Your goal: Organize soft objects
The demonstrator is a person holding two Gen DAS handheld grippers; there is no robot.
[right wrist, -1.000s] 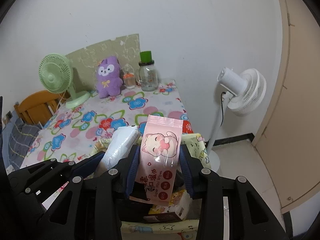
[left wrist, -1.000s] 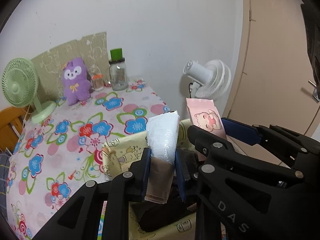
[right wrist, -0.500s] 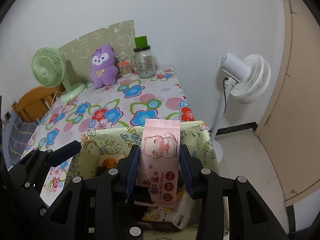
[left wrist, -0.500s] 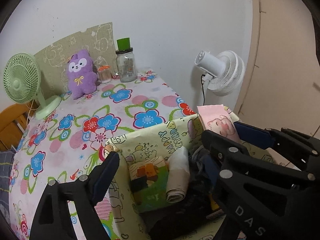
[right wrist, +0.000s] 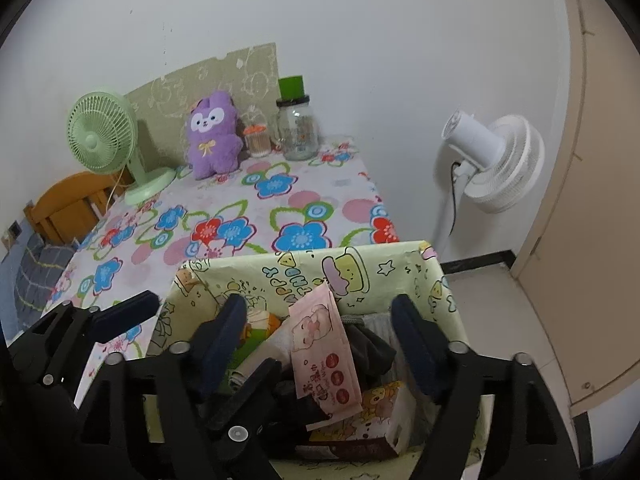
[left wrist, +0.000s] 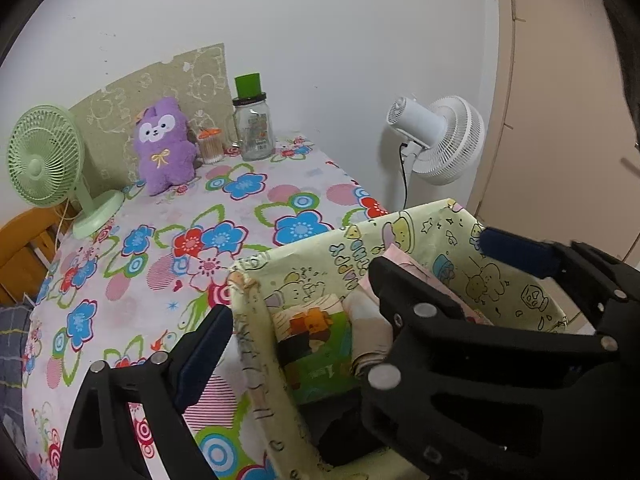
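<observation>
Pink cat-printed wipes pack (right wrist: 325,354) lying in yellow cartoon-print fabric bin (right wrist: 400,266); both right gripper (right wrist: 320,336) and left gripper (left wrist: 348,292) spread wide, empty; purple plush toy (right wrist: 214,134) left on table.

we read "happy" on the yellow box (right wrist: 304,276) wall | pink pack (right wrist: 326,354) words too small to read

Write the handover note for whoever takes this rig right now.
Left gripper: open, empty, at the yellow cartoon box's left wall.
Right gripper: open over the box; the pink wipes pack stands loose between its fingers.
In the box: wipes pack, white roll, green pack, dark cloth.
Left: purple plush sits on the table, if it belongs too.
</observation>
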